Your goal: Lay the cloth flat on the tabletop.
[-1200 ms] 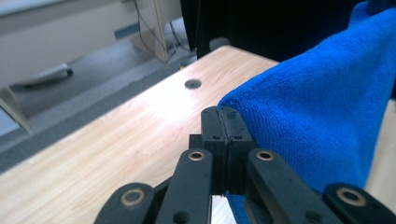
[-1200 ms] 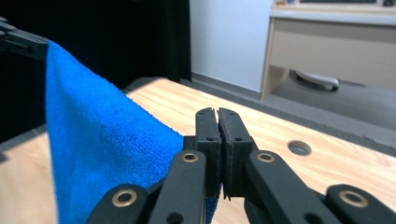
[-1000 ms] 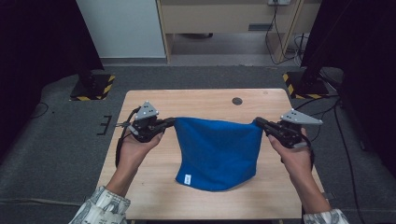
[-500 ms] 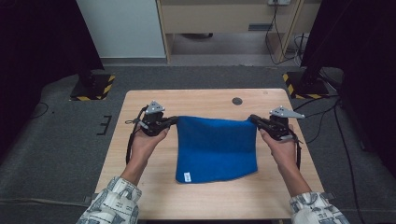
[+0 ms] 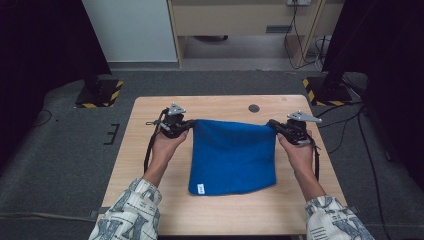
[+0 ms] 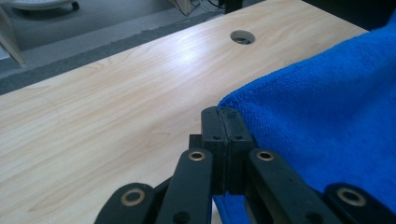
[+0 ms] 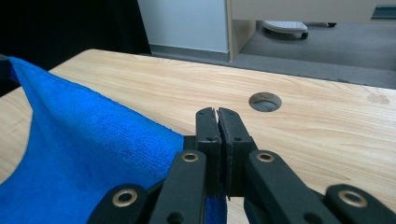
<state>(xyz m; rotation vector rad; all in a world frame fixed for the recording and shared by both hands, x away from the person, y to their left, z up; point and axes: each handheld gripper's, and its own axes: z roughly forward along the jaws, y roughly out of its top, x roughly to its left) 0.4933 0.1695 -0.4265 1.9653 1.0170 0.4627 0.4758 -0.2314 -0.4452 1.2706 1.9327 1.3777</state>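
Right now the towel (image 5: 233, 156) hangs stretched between the two grippers over the table (image 5: 140, 125), its upper edge taut from one to the other and its lower part lying on the wood toward the person. At the towel's upper left corner the left gripper (image 5: 189, 125) has its jaws pressed together on the cloth; in the left gripper view the blue pile (image 6: 327, 116) spreads off to the right of the jaws. Opposite it, the right gripper (image 5: 272, 123) pinches the upper right corner the same way, the cloth (image 7: 93, 140) running off to the left of its jaws. A round hole (image 5: 254, 108) in the table lies just beyond the top edge.
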